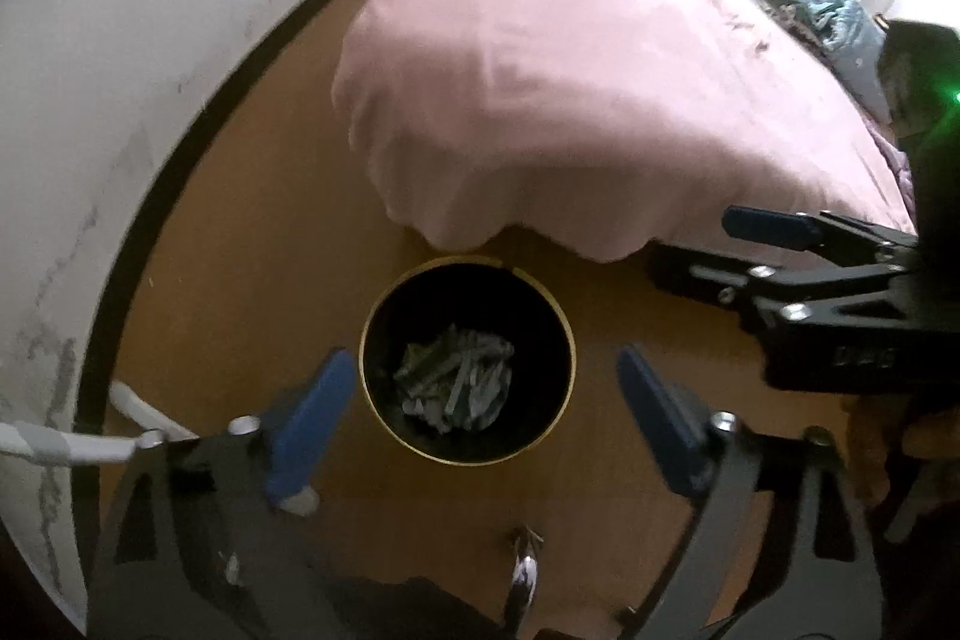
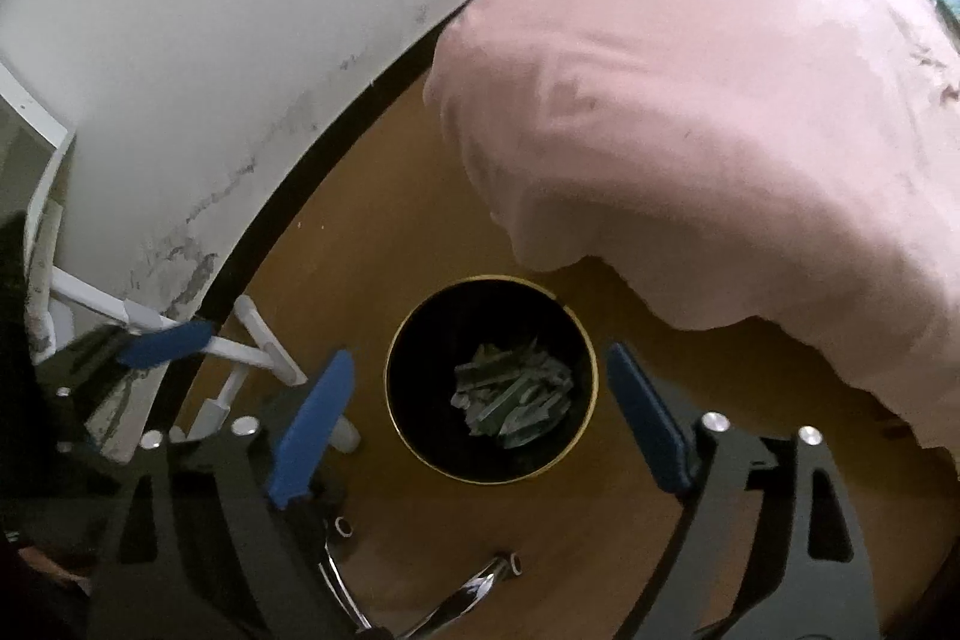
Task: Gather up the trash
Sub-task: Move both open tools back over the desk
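A round black trash bin with a gold rim [image 1: 367, 340] stands on the wooden floor, seen from above. Crumpled greenish-grey trash [image 1: 457, 382] lies at its bottom. My left gripper [image 1: 486, 400] hangs above the bin, jaws wide open and empty. The right gripper's blue fingers [image 1: 762, 223] show at the right of the left wrist view. In the right wrist view the bin's rim [image 2: 393, 382] and the trash [image 2: 513, 403] sit between my right gripper's [image 2: 483, 400] open, empty blue fingers. The left gripper's blue finger [image 2: 165, 343] shows at the left.
A bed with a pink cover [image 1: 570, 88] overhangs the floor just beyond the bin; it also shows in the right wrist view [image 2: 720, 130]. A scuffed white wall [image 2: 240, 40] with a black baseboard runs on the left. A white frame [image 2: 258, 334] stands left of the bin.
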